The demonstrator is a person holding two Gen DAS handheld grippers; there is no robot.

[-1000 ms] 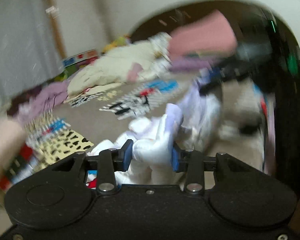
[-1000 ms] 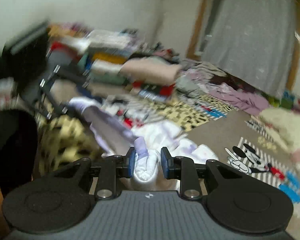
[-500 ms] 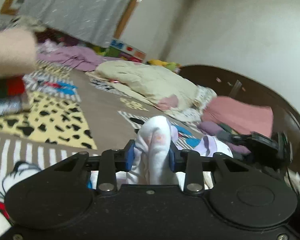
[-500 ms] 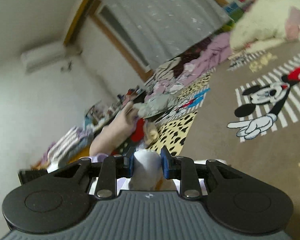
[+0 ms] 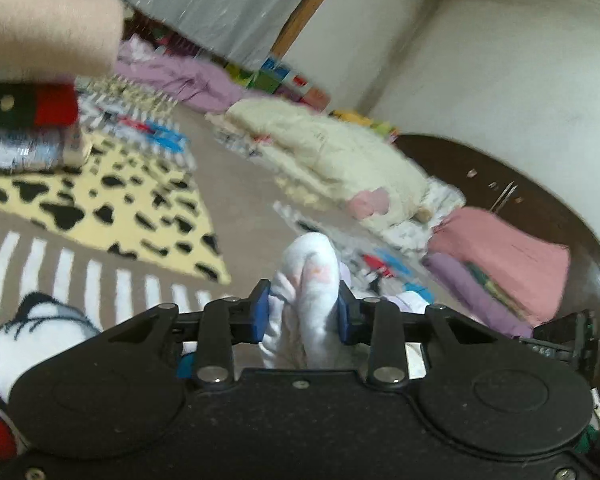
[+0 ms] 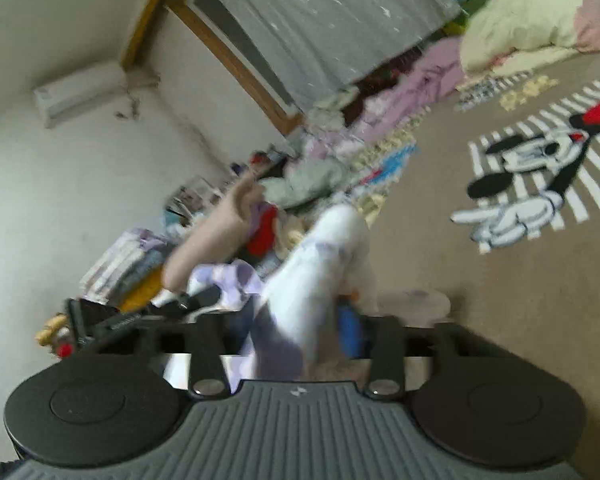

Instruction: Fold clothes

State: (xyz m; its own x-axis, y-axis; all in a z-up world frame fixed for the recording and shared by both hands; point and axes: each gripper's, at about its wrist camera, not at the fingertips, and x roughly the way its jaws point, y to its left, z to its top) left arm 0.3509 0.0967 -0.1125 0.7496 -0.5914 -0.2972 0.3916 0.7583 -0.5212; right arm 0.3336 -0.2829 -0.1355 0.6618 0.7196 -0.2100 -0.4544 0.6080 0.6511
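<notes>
White garment (image 5: 310,284) with faint lilac and pink print is being held bunched between the two tools, just above a brown cartoon-mouse rug (image 6: 452,264) on the floor. A second ago it was hanging in a loose heap in front of both cameras; since then both tools have been rolling over and sinking toward the rug, and the views are now looking across the floor at the striped rug (image 5: 112,288) and the cream bedding (image 5: 340,160).

Left tool (image 5: 302,312) is clamped on a thick fold of the white cloth, its blue pads pressing into it on both sides; that grip has tightened slightly. Right tool (image 6: 296,328) is opening: the cloth is standing between its jaws, but the blue pad on the right is showing bare with a gap beside the fabric, so it appears to be letting go.

That suggests the garment is being laid down for spreading or for a fold, with one side being released while the other is kept anchored.

Cloth itself is looking soft and crumpled, rising in a rounded hump past the pads, with a lilac edge (image 6: 236,280) trailing toward the other tool. It is not yet flat, so folding seems to be only beginning.
</notes>
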